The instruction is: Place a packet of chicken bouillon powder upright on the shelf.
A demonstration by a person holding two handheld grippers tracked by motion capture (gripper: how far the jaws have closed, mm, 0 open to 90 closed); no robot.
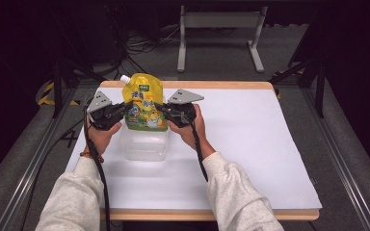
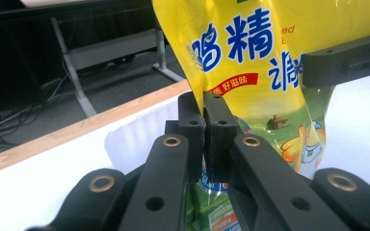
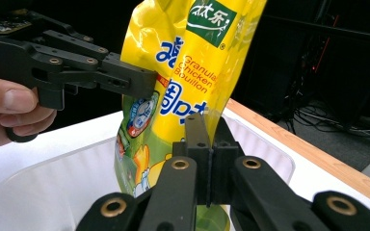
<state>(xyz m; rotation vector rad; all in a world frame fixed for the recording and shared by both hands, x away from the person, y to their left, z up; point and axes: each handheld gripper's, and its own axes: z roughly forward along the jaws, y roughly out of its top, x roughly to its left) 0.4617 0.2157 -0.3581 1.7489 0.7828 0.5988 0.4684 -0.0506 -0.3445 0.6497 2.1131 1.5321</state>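
Seen from the high view, a person holds a yellow bouillon pouch (image 1: 143, 103) upright between two grippers, just above a clear plastic tub (image 1: 143, 143) standing on the white-covered table (image 1: 250, 144); the left gripper (image 1: 122, 109) pinches the pouch's left edge, the right gripper (image 1: 160, 109) its right edge, and the white spout (image 1: 125, 78) points up and back. To do this step well, both hands probably need to sink together and level, keeping the pouch centred over the tub so its base clears the rim. In the left gripper view, the jaws are clamped together on the side seam of the pouch (image 2: 250, 72), with the tub's wall (image 2: 130, 139) directly below and the other gripper's arm (image 2: 347, 60) pressing the far edge. In the right gripper view, the jaws likewise close tight on the pouch's (image 3: 192, 72) clear seam, its lower end hanging inside the tub (image 3: 53, 192); the left gripper (image 3: 147, 82) and a hand (image 3: 9, 113) hold the opposite edge. Beyond the table's wooden rim stand a metal frame (image 1: 219, 29) and loose cables (image 1: 139, 45), well apart and no obstacle.
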